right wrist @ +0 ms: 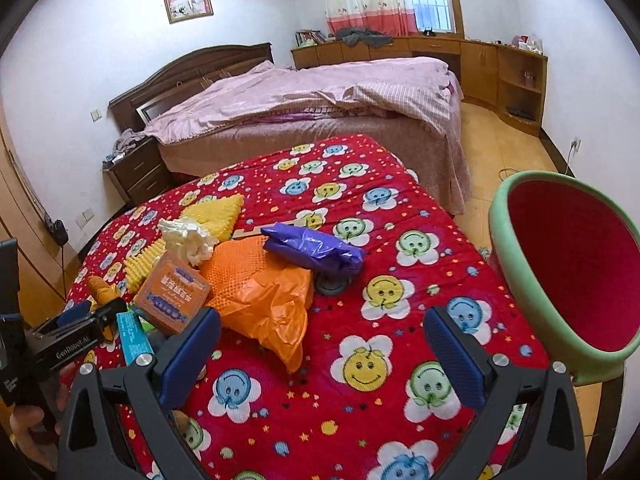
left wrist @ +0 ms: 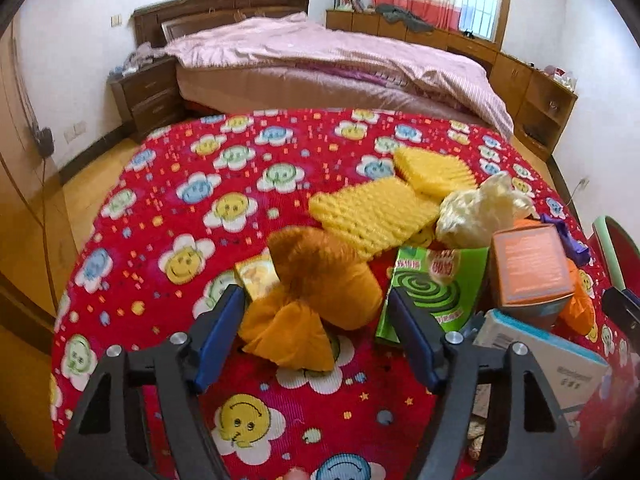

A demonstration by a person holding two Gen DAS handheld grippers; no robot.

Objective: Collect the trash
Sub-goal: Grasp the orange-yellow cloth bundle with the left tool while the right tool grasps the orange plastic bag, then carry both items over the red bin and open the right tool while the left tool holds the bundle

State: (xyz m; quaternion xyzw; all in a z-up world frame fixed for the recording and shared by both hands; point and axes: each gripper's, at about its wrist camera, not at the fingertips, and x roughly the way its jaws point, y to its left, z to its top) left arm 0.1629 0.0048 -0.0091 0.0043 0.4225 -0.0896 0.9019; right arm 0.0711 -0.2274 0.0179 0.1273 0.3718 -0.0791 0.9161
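Observation:
My left gripper (left wrist: 316,304) stands open around a crumpled mustard-orange bag (left wrist: 320,280) that lies on the red smiley-flower cloth (left wrist: 180,200); the pads flank it without clearly pressing. Beyond lie yellow foam nets (left wrist: 372,216), a white crumpled bag (left wrist: 476,216), a green coil box (left wrist: 436,292) and an orange box (left wrist: 528,264). My right gripper (right wrist: 322,320) is open over the cloth, with the tail of an orange plastic bag (right wrist: 264,300) near its left finger. A purple bag (right wrist: 312,248) lies behind it. A green-rimmed red bin (right wrist: 504,240) stands at the right.
A white and teal box (left wrist: 540,356) lies by the left gripper's right finger. A bed with a pink cover (right wrist: 320,92) stands behind the table, a dark nightstand (left wrist: 148,96) to its left, wooden cabinets (right wrist: 500,64) along the far wall. A hand (right wrist: 28,432) shows at lower left.

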